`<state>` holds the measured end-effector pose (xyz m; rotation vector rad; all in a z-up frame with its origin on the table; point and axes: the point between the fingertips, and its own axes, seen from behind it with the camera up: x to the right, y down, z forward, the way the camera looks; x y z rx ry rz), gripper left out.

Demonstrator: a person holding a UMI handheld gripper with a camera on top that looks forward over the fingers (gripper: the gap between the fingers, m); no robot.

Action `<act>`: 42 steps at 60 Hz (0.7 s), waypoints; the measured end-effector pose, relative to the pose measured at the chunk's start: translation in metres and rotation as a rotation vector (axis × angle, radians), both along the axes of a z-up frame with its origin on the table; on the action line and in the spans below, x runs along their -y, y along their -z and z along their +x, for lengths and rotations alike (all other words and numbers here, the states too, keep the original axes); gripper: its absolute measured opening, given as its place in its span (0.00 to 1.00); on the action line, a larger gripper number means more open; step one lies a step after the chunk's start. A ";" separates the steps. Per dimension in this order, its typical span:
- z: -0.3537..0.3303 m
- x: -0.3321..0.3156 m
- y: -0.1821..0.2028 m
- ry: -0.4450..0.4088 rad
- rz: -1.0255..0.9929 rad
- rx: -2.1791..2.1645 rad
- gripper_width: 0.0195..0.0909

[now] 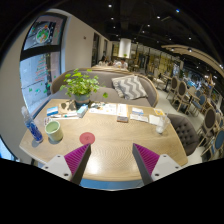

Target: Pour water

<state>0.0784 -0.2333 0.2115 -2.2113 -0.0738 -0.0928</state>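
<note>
Claw (110, 160) hangs above the near edge of a light wooden table (115, 135), fingers spread wide apart and holding nothing; the magenta pads (76, 156) face one another across bare tabletop. Held high and well back from every item, the tool appears to be surveying rather than reaching. At about 10 o'clock from the claw stands a green cup (54, 130), with a blue-tinted bottle (35, 131) just beside it at the table's left end; these look like the likeliest vessels for the pour, though whether either contains water cannot be told. A small red disc (87, 137), possibly a coaster or lid, lies just ahead of the left finger at 11 o'clock. A potted plant (80, 87) occupies the far side at 11 o'clock, set back where it will not obstruct work. A light-coloured mug or jug (158, 121) stands at 1 o'clock near the right end, and a flat object (122, 116), perhaps a book, lies at 12 o'clock. Beyond the table sits a grey sofa (120, 82) with a patterned cushion (130, 86). Judgement: the task has not begun; a vessel must first be approached and gripped.
</note>
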 end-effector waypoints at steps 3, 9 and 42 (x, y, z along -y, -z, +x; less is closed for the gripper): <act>-0.003 0.002 0.003 0.002 -0.007 0.001 0.93; -0.020 0.013 0.015 0.009 -0.026 0.001 0.93; -0.303 0.061 0.080 -0.084 -0.030 -0.123 0.93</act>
